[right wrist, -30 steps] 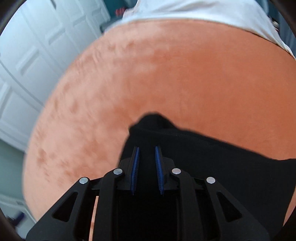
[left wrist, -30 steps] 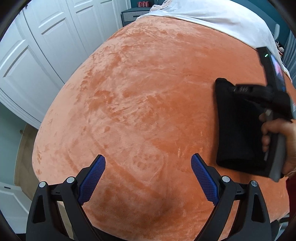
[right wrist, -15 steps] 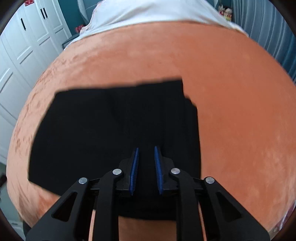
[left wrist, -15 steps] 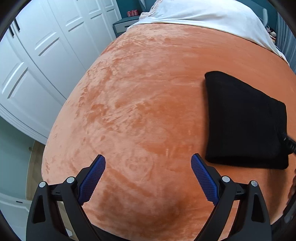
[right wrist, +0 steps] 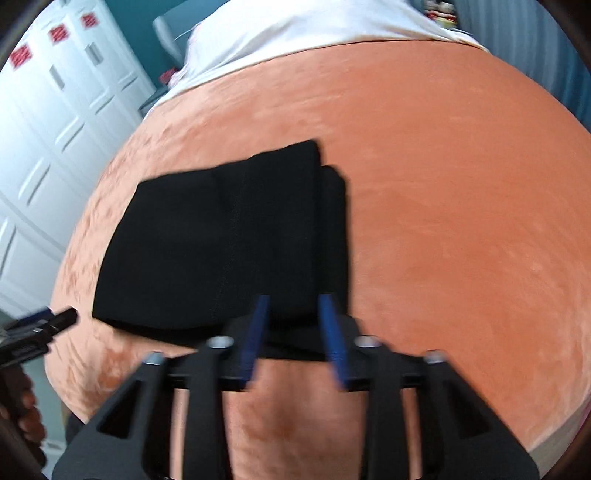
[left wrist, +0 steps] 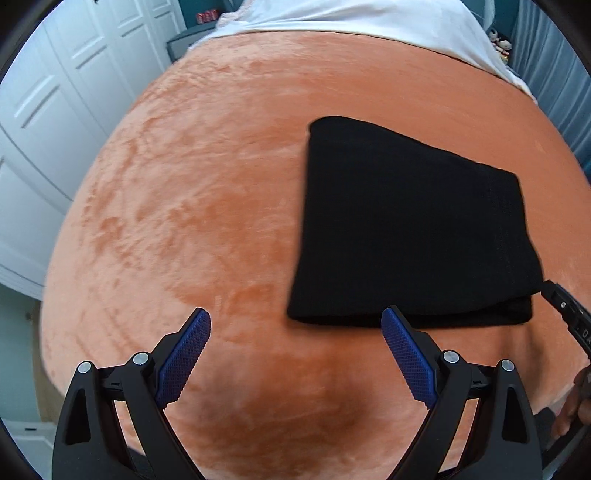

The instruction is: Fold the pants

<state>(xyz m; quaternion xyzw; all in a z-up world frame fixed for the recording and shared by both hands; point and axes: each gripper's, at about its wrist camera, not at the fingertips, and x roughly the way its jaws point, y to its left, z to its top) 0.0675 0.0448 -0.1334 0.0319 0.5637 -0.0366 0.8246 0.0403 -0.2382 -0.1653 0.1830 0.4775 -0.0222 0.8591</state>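
The black pants point(left wrist: 410, 225) lie folded into a flat, thick block on the orange fuzzy blanket point(left wrist: 207, 206) that covers the bed. In the left wrist view the block sits on the right part of the blanket, and its near edge shows soft stacked layers. The left gripper point(left wrist: 295, 354) hangs over bare blanket with its two blue pads far apart and nothing between them; its right pad point(left wrist: 404, 360) is just beside the near edge of the pants. In the right wrist view the pants point(right wrist: 229, 240) lie in the middle, a bit to the left, and a lower layer sticks out along the right side. The right gripper point(right wrist: 295, 339) is blurry. Its jaws have just been opening, and they now stand partly apart at the near edge of the pants, with the cloth edge seen in the gap, but the pads do not squeeze it. At the far end of the bed lies a white sheet point(left wrist: 362, 26). White closet doors point(left wrist: 55, 110) stand on the left side of the room.
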